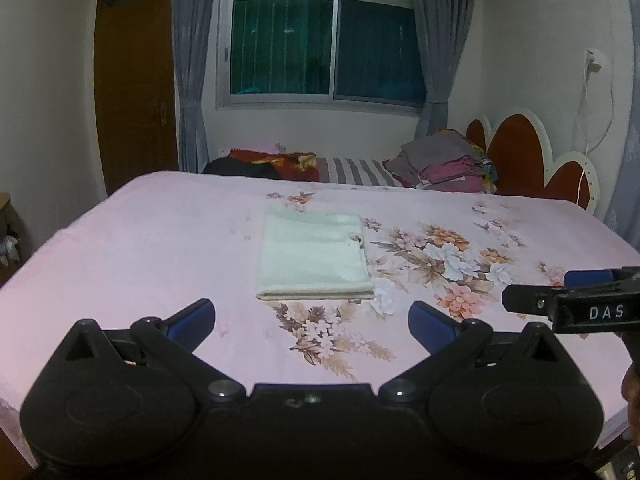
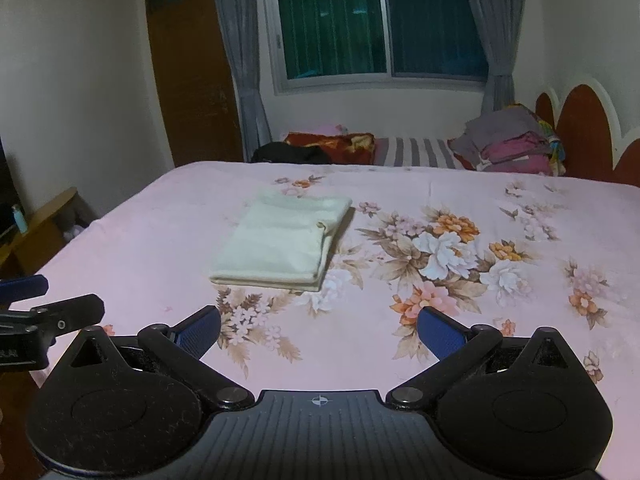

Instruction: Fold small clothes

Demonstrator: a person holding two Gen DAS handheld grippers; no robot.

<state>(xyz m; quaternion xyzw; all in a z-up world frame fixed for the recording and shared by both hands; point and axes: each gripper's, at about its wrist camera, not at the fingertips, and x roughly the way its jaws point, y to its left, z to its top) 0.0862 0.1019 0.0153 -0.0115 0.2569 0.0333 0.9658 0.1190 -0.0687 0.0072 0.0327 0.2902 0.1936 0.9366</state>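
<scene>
Folded cloth (image 1: 314, 254) lies finished at twelve o'clock; left gripper (image 1: 312, 322) and right gripper (image 2: 319, 330) spread wide, empty, clear of it.

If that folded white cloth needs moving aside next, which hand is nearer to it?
Left, probably. The folded cloth lies almost straight ahead of the open left gripper, but off to the left of the open right gripper.

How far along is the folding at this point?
Done: the cloth lies folded into a neat rectangle on the bedspread. In hand: nothing; the left gripper and right gripper are open, clear of it. Left: no unfolded small item shows nearby; the pile behind sits untouched.
</scene>
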